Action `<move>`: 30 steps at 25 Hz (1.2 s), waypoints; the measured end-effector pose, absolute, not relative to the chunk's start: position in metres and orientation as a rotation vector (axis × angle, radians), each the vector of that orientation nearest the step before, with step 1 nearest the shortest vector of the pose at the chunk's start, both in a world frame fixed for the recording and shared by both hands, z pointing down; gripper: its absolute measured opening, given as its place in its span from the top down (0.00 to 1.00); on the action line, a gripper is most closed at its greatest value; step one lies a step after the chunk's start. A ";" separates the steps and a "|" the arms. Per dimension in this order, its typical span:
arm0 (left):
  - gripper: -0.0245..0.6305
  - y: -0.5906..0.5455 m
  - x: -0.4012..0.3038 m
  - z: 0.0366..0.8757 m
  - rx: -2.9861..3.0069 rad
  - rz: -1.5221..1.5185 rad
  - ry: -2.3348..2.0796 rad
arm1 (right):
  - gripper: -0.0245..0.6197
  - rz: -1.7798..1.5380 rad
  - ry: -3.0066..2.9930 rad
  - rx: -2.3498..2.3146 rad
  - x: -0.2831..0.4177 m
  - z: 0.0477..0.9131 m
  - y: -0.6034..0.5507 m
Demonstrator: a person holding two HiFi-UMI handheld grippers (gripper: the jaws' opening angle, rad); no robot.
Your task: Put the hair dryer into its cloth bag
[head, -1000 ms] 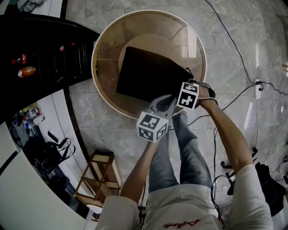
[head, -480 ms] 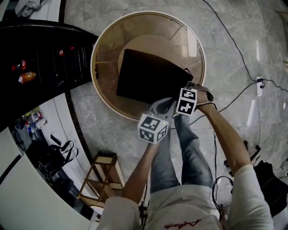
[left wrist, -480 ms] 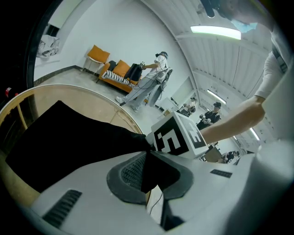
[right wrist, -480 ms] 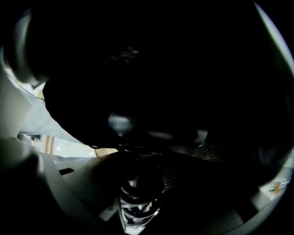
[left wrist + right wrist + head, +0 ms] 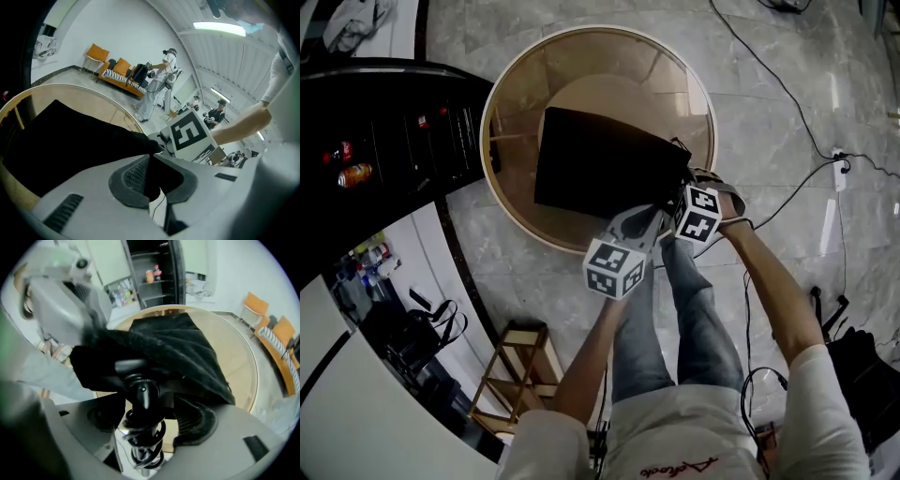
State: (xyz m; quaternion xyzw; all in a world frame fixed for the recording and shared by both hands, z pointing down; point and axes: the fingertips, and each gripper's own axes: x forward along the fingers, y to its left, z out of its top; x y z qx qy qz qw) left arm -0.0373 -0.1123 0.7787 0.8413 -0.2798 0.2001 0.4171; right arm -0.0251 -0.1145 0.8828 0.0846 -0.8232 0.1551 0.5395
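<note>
Pale marble floor surrounds a round glass-topped table, and both grippers meet at its near rim.

The left gripper is clenched. Its ribbed pads pinch a fold of the black cloth bag at the bag's mouth, and cloth fills the narrow gap between them.

The right gripper is released and its jaws have just been opening. The handle of the black hair dryer stands between them, and the pad on that view's right is clear of it. The handle's long axis runs out of the bag's mouth toward the right gripper's camera, butt end nearest. The rest of the dryer is hidden inside the cloth. A coiled cord hangs off the butt end, down through the gap between the jaws.

The bag lies flat on the tabletop. Its mouth is at the near rim beside the grippers, and its closed end points away across the table.

A black cabinet holding cans stands beyond the table, to the left in the head view. A wooden stool sits on the floor by the person's legs. Thin cables trail over the tiles.
</note>
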 end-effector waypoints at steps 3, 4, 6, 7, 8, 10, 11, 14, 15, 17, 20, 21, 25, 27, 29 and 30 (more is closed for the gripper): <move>0.89 -0.108 -0.034 0.782 2.104 0.518 -0.703 | 0.46 0.430 -2.042 0.243 -0.016 0.872 -0.109; 0.89 -0.108 -0.032 0.784 2.102 0.523 -0.703 | 0.45 0.444 -2.063 0.269 -0.011 0.869 -0.109; 0.89 -0.107 -0.029 0.787 2.098 0.531 -0.705 | 0.45 0.464 -2.080 0.325 0.002 0.866 -0.108; 0.89 -0.107 -0.028 0.788 2.096 0.532 -0.706 | 0.45 0.472 -2.077 0.346 0.010 0.866 -0.106; 0.89 -0.107 -0.026 0.789 2.094 0.533 -0.706 | 0.45 0.479 -2.067 0.359 0.017 0.867 -0.103; 0.89 -0.106 -0.022 0.792 2.094 0.539 -0.700 | 0.45 0.483 -2.037 0.364 0.031 0.872 -0.095; 0.89 -0.105 -0.020 0.793 2.095 0.544 -0.696 | 0.45 0.479 -2.023 0.361 0.036 0.875 -0.091; 0.89 -0.105 -0.013 0.796 2.096 0.560 -0.686 | 0.45 0.446 -1.996 0.351 0.046 0.882 -0.083; 0.89 -0.105 -0.011 0.796 2.095 0.564 -0.685 | 0.45 0.436 -1.995 0.346 0.047 0.884 -0.082; 0.89 -0.105 -0.008 0.797 2.094 0.569 -0.683 | 0.45 0.428 -1.995 0.342 0.046 0.887 -0.080; 0.89 -0.105 -0.008 0.796 2.096 0.574 -0.679 | 0.46 0.387 -1.965 0.342 0.050 0.896 -0.080; 0.89 -0.105 -0.008 0.796 2.097 0.576 -0.679 | 0.48 0.360 -1.955 0.337 0.051 0.898 -0.080; 0.89 -0.106 -0.010 0.795 2.097 0.576 -0.684 | 0.51 0.324 -1.945 0.309 0.050 0.898 -0.080; 0.89 -0.106 -0.009 0.795 2.093 0.574 -0.680 | 0.59 0.341 -1.944 0.302 0.049 0.898 -0.079; 0.89 -0.105 -0.009 0.794 2.092 0.571 -0.677 | 0.59 0.354 -1.948 0.300 0.048 0.897 -0.079; 0.89 -0.105 -0.008 0.794 2.091 0.569 -0.677 | 0.59 0.361 -1.948 0.296 0.048 0.896 -0.078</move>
